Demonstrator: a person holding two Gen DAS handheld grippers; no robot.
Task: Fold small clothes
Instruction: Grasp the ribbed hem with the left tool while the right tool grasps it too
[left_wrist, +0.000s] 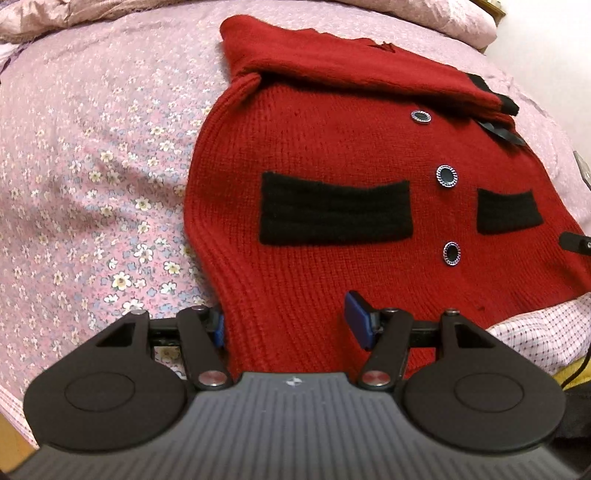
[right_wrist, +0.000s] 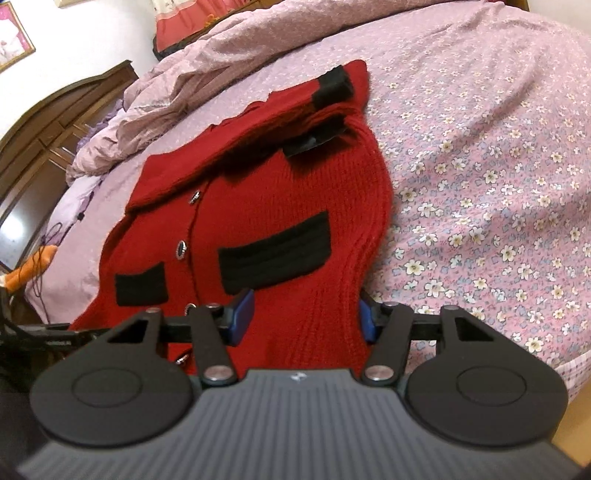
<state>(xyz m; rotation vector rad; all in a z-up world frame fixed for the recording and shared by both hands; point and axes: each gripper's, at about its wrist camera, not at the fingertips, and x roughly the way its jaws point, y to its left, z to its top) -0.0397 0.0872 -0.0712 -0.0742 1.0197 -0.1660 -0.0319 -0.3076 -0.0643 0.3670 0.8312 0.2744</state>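
Observation:
A small red knit cardigan (left_wrist: 332, 147) with black pocket flaps and round dark buttons lies flat on the bed. Its sleeves are folded across the chest near the collar. It also shows in the right wrist view (right_wrist: 280, 199). My left gripper (left_wrist: 290, 321) is open, with the cardigan's hem at its left bottom corner between the blue pads. My right gripper (right_wrist: 304, 315) is open, with the hem at the right bottom corner between its pads. Neither gripper pinches the knit.
The bed has a pink floral sheet (left_wrist: 92, 166), also in the right wrist view (right_wrist: 480, 184). A crumpled pink quilt (right_wrist: 207, 74) lies beyond the cardigan. A dark wooden headboard (right_wrist: 55, 125) stands at left. A white dotted cloth (left_wrist: 535, 339) lies near the hem.

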